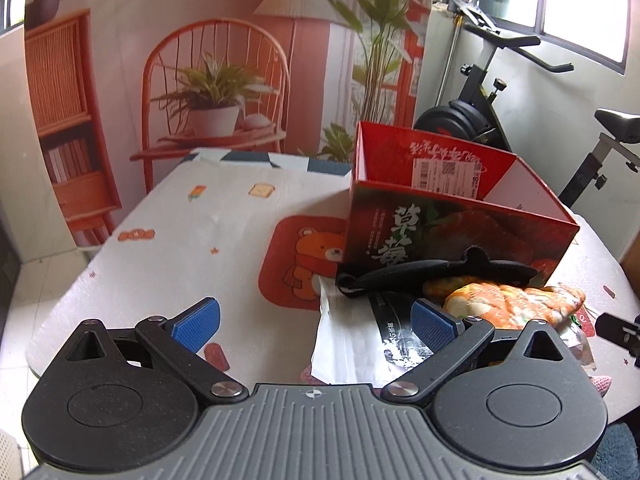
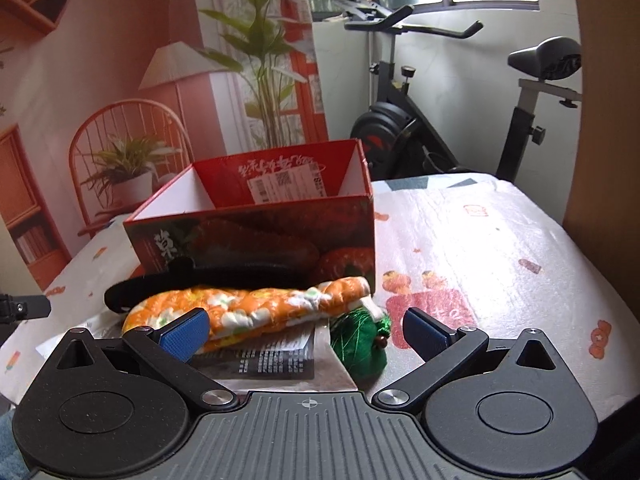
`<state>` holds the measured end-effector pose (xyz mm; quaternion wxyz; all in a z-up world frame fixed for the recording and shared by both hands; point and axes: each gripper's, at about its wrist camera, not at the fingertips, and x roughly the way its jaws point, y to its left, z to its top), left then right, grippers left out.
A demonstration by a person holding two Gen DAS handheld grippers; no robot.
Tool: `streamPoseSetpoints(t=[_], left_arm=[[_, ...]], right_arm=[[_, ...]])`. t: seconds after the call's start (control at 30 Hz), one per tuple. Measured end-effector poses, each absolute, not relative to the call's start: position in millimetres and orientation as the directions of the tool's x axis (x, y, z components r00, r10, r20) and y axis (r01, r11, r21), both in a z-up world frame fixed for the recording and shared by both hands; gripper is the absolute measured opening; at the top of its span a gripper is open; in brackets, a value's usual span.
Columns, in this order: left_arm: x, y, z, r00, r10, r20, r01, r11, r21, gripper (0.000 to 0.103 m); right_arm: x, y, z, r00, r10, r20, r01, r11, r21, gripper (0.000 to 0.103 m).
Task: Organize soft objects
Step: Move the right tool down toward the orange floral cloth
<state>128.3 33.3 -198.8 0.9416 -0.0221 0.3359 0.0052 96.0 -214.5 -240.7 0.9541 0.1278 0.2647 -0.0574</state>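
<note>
On the table (image 2: 500, 240), under a white cloth printed with small cartoon figures: one red cardboard box (image 2: 256, 236), open at the top, strawberry print on its near wall, a shipping label inside its far wall. Interior bottom hidden from both views.

Against the box's near wall: one black padded strap (image 2: 208, 276), lying lengthwise, touching or nearly touching the box; which, cannot be told.

At 6 o'clock of the strap, overlapping its near edge: one orange floral oven mitt (image 2: 256, 304), quilted, lying flat. It rests partly on a white and black plastic bag (image 1: 352, 336), printed with text, flat on the cloth.

At 4 o'clock of the mitt, just beside its cuff end: one green shiny pouch (image 2: 360, 344), small, with a bead or bell at its side.

Left gripper (image 1: 316, 324): jaws spread wide, nothing between them; blue pads (image 1: 198, 322) hover over the cloth, the bag beneath the right-hand pad. The pile sits at 1 o'clock in its view, the box at 12 to 1 o'clock.

Right gripper (image 2: 304, 334): jaws spread wide, holding nothing; the mitt's near end and the pouch lie between the pads, below them. The box stands at 11 o'clock.

Background: a printed backdrop (image 1: 200, 60) of a chair, lamp and plants; an exercise bike (image 2: 432, 128) at 1 o'clock beyond the table.
</note>
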Motion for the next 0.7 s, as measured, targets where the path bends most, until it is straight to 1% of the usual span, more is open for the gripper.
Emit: streamPoseSetpoints(t=[0.17,0.27,0.33,0.47,0.57,0.7], left_arm=[[136.5,32.5,-207.4,0.765,-0.034,-0.643,-0.019,0.997,-0.075,0.101],[138.1,31.2,-213.7,0.755,-0.045,-0.654,-0.013,0.996,-0.084,0.101],[139.9,30.9,-217.2,0.745,-0.061,-0.664,-0.004,0.995,-0.097,0.097],[141.6,24.7,-219.6,0.74,-0.084,-0.667,0.026,0.995,-0.096,0.095],[142.6,21.4,-221.6,0.739,-0.087,-0.668,0.04,0.996,-0.085,0.091],[144.7,21.2,-223.6,0.729,-0.097,-0.677,0.047,0.995,-0.091,0.079]], right_arm=[[104.0,-217.2,-248.3,0.85,-0.027,-0.527,0.161,0.965,0.209,0.102],[107.3,-218.3,-253.8,0.845,-0.025,-0.534,0.16,0.965,0.209,0.1],[108.3,-219.9,-257.8,0.844,-0.019,-0.536,0.159,0.963,0.217,0.099],[111.8,-222.9,-263.8,0.838,-0.019,-0.546,0.165,0.961,0.22,0.095],[113.5,-223.3,-265.0,0.838,-0.019,-0.546,0.165,0.961,0.22,0.093],[114.3,-222.6,-265.8,0.841,-0.019,-0.54,0.16,0.964,0.215,0.091]])
